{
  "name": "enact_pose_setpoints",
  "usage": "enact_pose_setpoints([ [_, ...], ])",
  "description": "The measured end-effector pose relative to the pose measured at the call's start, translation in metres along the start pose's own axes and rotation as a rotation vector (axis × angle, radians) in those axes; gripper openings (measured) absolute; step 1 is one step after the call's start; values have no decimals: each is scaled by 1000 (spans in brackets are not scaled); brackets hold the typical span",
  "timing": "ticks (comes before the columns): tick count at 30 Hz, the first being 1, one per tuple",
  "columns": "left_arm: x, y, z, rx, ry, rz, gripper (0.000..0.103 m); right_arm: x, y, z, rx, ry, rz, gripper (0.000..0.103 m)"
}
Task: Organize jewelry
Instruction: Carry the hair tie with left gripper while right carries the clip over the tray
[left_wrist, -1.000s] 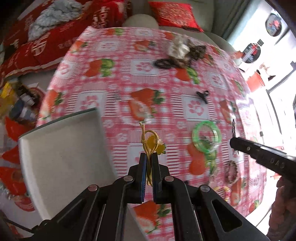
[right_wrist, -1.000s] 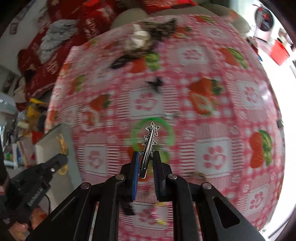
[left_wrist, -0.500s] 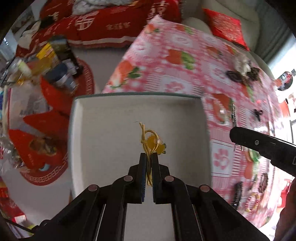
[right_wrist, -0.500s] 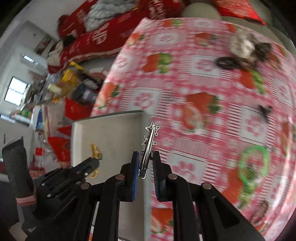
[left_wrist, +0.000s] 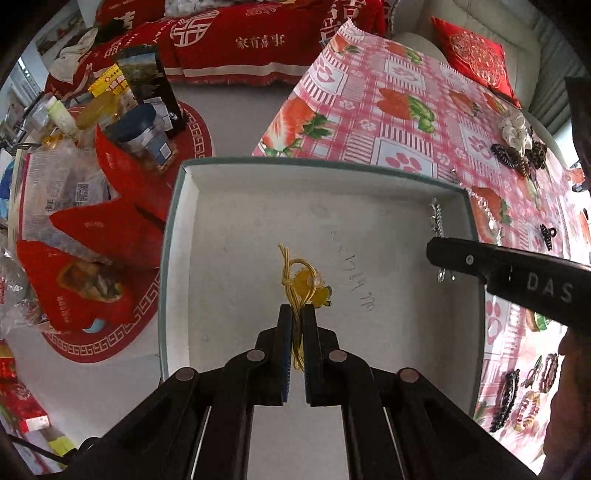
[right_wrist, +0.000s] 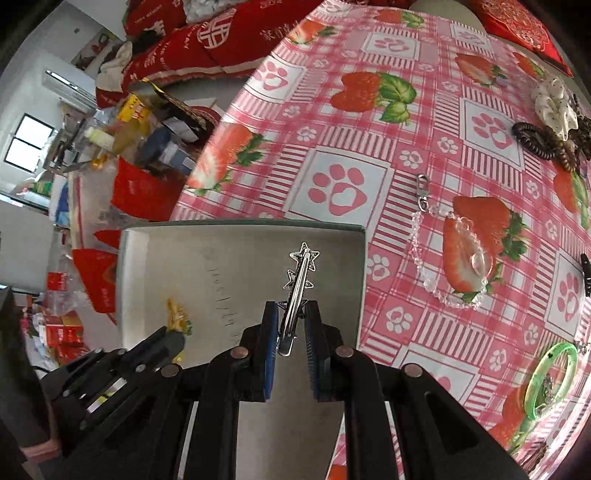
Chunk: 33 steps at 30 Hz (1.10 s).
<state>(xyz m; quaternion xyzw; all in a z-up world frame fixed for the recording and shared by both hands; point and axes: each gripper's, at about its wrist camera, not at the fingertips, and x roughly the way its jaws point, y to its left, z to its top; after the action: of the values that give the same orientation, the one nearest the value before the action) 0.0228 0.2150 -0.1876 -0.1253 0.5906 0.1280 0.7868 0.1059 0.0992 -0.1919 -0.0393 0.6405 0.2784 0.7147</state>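
Holding, left gripper: jaws nearly shut on a yellow corded charm, which sticks out past the tips toward 12 o'clock, above the bare floor of the grey tray.
Holding, right gripper: jaws narrow, clamped on a silver star hair clip whose star end points to 12 o'clock, over the tray's right half.
Tray: sits at the desk's near-left edge, under both grippers; faint handwriting marks its floor.
Right gripper seen from the left wrist: its black finger enters at 3 o'clock, and the clip shows only partly behind it.
Left gripper seen from the right wrist: at 8 o'clock, the charm just past its tip.
Outward on the desk: one clear bead chain at 2 o'clock beside the tray; one green bangle at 4 o'clock; a pile of hair ties far off at 1 o'clock.
Hard to make out: the pile's count; dark clips at the frame's right edge are cut off.
Count: two grippers, one tray, one charm, one star clip.
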Motion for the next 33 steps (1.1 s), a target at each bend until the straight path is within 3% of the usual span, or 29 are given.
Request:
enact_pose_setpoints([
  [9, 21, -1, -3, 55, 28, 5, 11, 12, -32, -3, 77, 35, -87, 15],
  [12, 23, 0, 0, 77, 21, -1, 11, 11, -42, -6, 109, 33, -74, 15],
  [24, 29, 11, 28, 147, -1, 40, 11, 12, -41, -11, 171, -8, -136, 16],
  [31, 19, -8, 19, 176, -15, 34, 11, 9, -36, -12, 142, -9, -90, 17],
  [33, 18, -12, 17, 178, -16, 30, 11, 7, -36, -12, 142, -10, -75, 21],
])
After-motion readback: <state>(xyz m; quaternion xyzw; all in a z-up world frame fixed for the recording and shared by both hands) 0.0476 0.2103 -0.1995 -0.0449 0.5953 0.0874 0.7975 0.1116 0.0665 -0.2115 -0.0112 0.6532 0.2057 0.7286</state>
